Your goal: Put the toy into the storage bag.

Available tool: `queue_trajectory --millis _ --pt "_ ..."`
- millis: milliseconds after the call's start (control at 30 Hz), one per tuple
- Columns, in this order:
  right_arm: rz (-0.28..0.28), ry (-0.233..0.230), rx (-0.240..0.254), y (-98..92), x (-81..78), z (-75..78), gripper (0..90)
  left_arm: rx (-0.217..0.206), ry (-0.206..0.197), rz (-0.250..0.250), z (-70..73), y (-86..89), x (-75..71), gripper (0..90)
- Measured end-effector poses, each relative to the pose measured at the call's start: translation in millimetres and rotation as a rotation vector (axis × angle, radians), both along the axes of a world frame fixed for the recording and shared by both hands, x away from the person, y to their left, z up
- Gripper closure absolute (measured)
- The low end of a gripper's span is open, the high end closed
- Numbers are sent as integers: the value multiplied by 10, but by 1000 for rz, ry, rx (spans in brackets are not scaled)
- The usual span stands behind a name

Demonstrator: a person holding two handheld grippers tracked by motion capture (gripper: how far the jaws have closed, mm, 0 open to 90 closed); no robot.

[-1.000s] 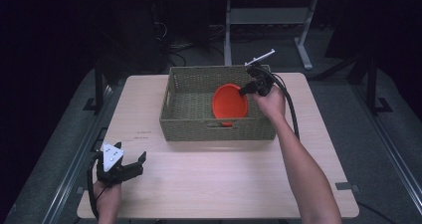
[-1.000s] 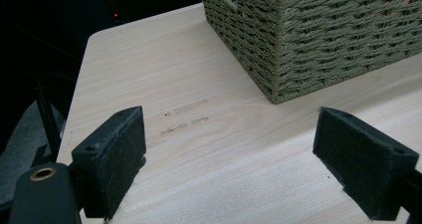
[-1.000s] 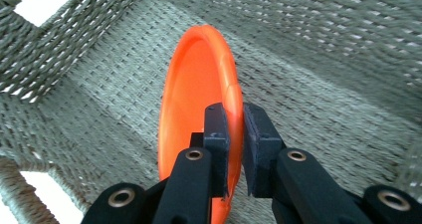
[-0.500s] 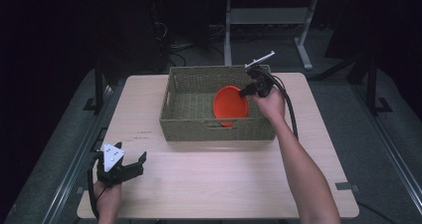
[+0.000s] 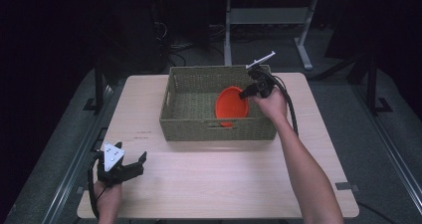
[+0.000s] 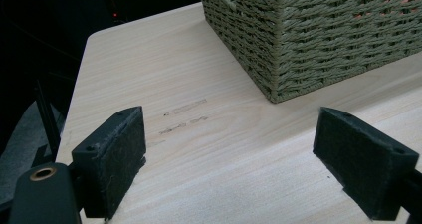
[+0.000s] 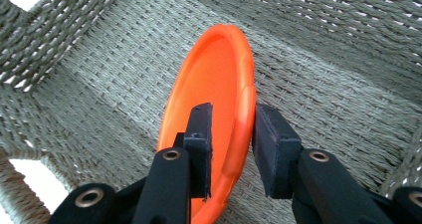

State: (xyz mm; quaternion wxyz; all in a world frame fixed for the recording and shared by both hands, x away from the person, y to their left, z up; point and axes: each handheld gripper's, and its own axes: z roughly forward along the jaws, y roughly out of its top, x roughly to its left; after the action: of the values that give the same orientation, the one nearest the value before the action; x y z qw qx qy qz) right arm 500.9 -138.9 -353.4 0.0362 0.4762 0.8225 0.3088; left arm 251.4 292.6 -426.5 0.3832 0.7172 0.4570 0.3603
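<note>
Step in hand: the right gripper [image 5: 247,92] is letting go of the orange plate [image 5: 232,107] inside the woven basket [image 5: 189,127], at its right end.
Plate: it is standing tilted on its edge in the basket, leaning toward the right wall, its rim lying between the pads.
Right gripper state: its jaws have just been opening; in the right gripper view [image 7: 231,144] the rim is sitting between the pads with a slight gap showing on the left one, so the grip looks released or nearly so; whether the right pad is touching is hard to tell.
Left gripper state: the left gripper [image 5: 130,168] is resting wide open over the near left corner of the counter [image 5: 224,174], holding nothing, well apart from the basket.
Doing it well: keep spreading the jaws until both pads are clear of the rim, then lift straight out along the plate's plane.
Risk: a pad dragging on the rim could tip the plate or pull it back up.
</note>
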Motion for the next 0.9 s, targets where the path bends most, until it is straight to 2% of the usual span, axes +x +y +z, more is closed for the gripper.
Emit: queue_trajectory --millis 400,800,900 --pt "1 14 -6 -7 6 -6 632 2 0 1 2 4 -1 128" --pt "-16 8 -13 -61 -2 6 573 1 -1 2 2 4 -1 128" --pt "-19 14 18 -94 -10 13 574 1 0 3 2 4 -2 128"
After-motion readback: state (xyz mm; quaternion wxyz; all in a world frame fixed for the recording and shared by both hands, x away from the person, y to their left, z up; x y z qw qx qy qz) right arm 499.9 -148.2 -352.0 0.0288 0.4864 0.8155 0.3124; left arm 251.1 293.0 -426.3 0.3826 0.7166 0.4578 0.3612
